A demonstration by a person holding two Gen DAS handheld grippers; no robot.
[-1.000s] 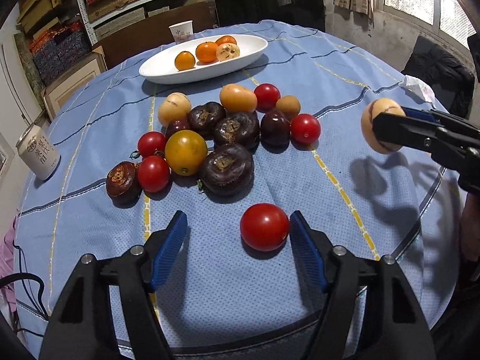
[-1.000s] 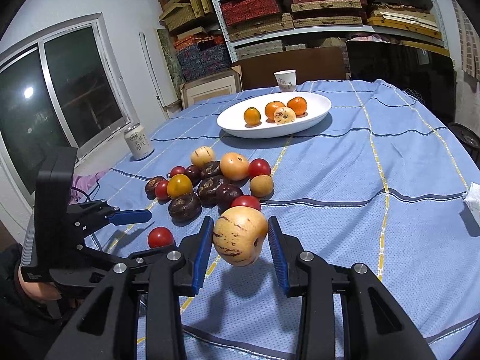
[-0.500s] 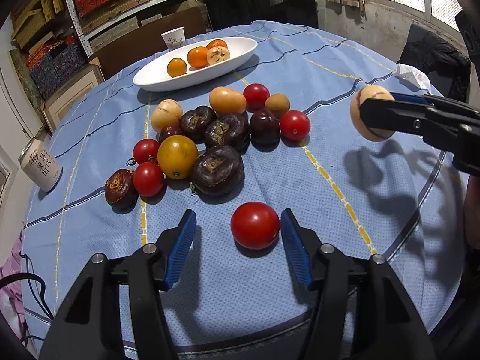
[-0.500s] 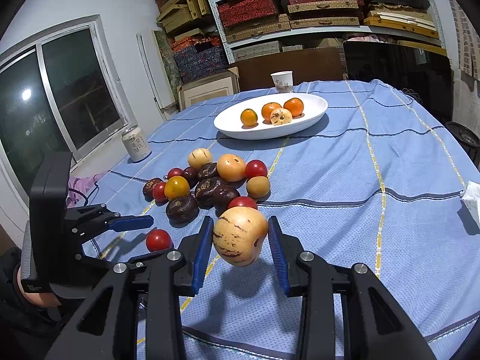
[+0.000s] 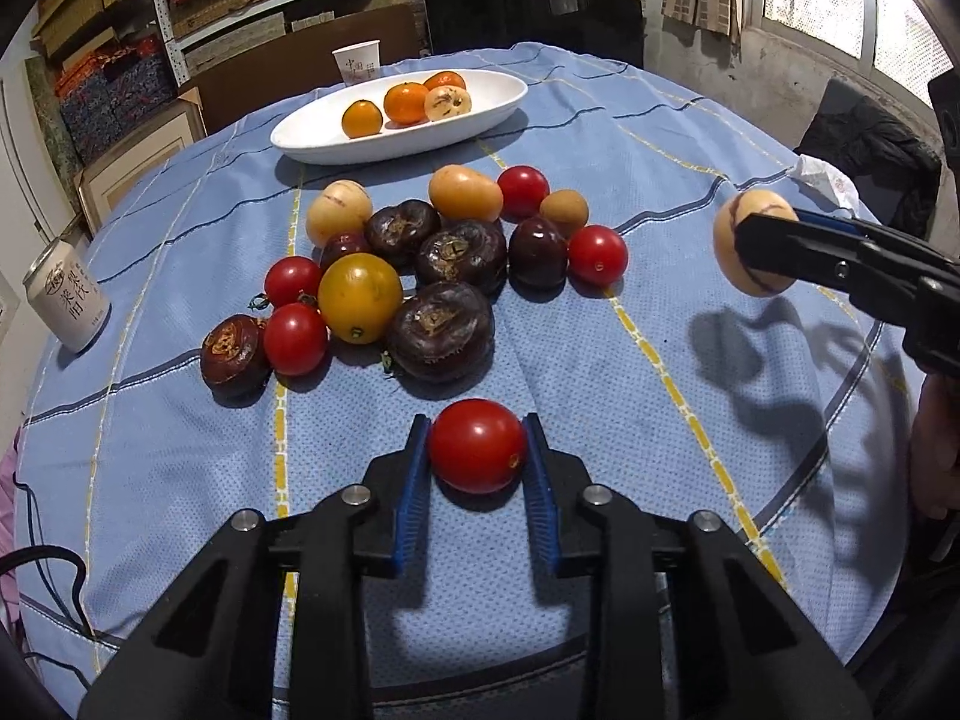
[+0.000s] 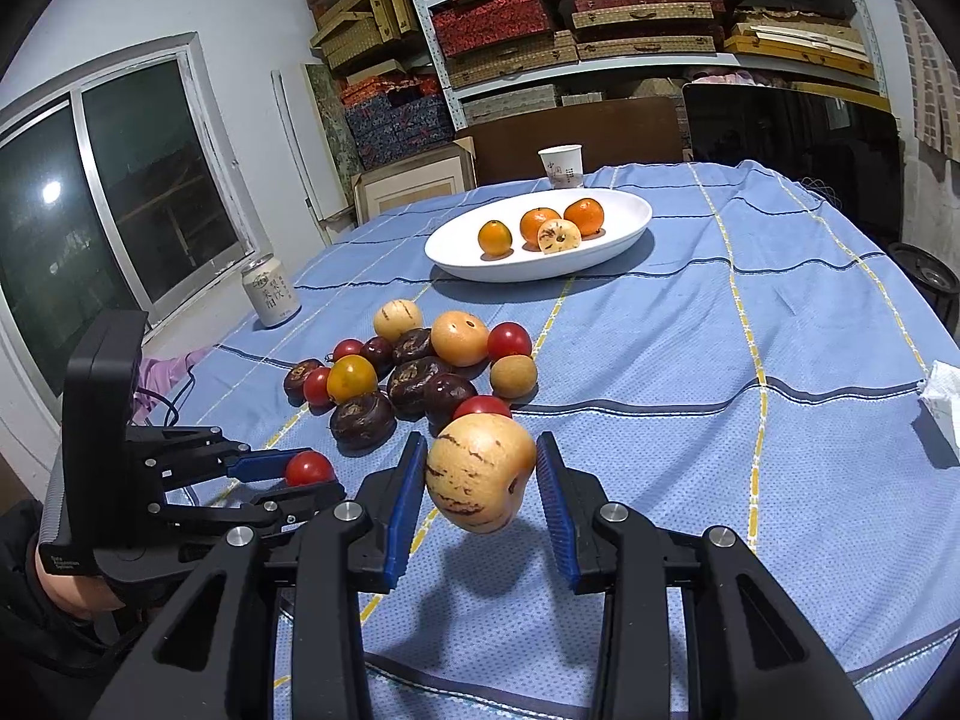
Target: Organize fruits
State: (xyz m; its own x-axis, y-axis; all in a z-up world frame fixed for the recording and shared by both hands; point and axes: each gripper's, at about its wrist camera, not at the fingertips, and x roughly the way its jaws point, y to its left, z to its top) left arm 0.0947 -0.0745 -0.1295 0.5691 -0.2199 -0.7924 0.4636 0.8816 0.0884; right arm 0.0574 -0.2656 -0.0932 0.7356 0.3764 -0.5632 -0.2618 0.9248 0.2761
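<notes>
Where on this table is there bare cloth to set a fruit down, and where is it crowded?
Bare blue tablecloth stretches on the crumpled white tissue side of the loose fruit pile. The long white oval dish has bare room at both ends beside its four fruits. It is crowded in that pile, between the dish and the grippers.

A red tomato [image 5: 477,445] is being shown between blue pads [image 5: 414,492] — a cream fruit [image 6: 480,480] is being streaked with purple, and the blue tablecloth [image 5: 600,138] is being crossed by yellow and navy lines.
</notes>
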